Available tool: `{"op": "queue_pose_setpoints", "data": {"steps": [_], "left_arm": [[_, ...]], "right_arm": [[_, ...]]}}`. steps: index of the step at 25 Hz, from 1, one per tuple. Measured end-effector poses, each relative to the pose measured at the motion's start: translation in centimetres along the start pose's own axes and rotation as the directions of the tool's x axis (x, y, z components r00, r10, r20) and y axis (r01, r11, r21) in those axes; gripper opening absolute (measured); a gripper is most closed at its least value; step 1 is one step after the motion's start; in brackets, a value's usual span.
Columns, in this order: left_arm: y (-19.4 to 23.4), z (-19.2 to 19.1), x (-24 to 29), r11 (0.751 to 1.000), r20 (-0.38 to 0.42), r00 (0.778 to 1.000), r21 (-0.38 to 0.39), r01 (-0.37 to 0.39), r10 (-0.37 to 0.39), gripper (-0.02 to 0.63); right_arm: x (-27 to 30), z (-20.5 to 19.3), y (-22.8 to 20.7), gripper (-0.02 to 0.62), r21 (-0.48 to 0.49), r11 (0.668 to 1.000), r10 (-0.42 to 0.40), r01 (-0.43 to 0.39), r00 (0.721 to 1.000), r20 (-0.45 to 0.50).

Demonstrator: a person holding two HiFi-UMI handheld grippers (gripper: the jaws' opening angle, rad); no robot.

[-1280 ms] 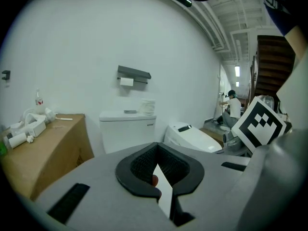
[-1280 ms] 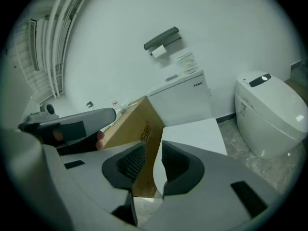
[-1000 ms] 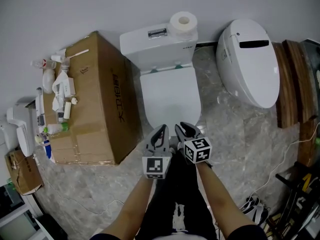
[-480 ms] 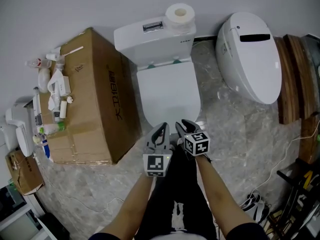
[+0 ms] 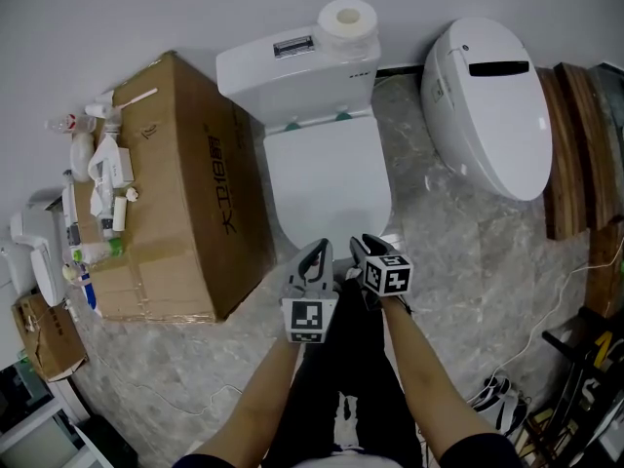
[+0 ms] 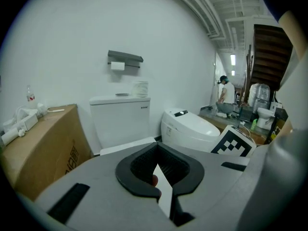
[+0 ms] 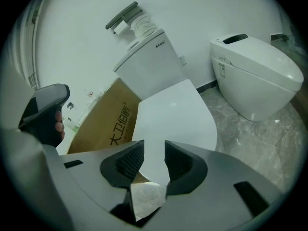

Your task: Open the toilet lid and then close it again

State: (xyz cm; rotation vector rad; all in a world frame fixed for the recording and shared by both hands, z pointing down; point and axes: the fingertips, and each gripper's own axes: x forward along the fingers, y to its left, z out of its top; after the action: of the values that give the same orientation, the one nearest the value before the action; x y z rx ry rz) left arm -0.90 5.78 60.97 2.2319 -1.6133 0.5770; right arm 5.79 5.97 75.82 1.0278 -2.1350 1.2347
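Left gripper (image 5: 314, 252) closed, lid (image 5: 327, 178) flat, lengthwise from tank (image 5: 292, 76)

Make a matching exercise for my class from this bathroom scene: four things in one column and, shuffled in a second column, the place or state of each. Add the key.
Things
1. toilet lid
2. paper roll
3. cardboard box
4. second toilet

Places and states
A. on top of the cistern
B. down, shut
C. at the right of the head view
D. left of the cistern in the head view

Pairs: 1-B, 2-A, 3-D, 4-C
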Motion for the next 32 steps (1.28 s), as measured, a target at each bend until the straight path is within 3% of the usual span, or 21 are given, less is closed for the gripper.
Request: {"op": "queue_pose_setpoints", "data": {"steps": [16,24,32], "left_arm": [[-1.8,-4.7,1.9,0.998,-0.065,0.996,0.03,0.062,-0.06,0.002],[-2.6,-6.0,3.2,0.994,-0.068,0.994,0.057,0.092,-0.088,0.002],[-3.3,-8.0,3.9,0.989,-0.092,0.989,0.078,0.124,-0.117,0.002]], "right_arm": [[2.0,-4.3,-5.0,0.101,0.155,0.986,-0.056,0.061,0.998,-0.041],[3.1,-6.7,-8.4,0.118,0.152,0.975,-0.15,0.163,0.985,-0.089],[4.1,-8.7,-10.2,0.124,0.209,0.958,-0.175,0.199,0.977,-0.125]]}}
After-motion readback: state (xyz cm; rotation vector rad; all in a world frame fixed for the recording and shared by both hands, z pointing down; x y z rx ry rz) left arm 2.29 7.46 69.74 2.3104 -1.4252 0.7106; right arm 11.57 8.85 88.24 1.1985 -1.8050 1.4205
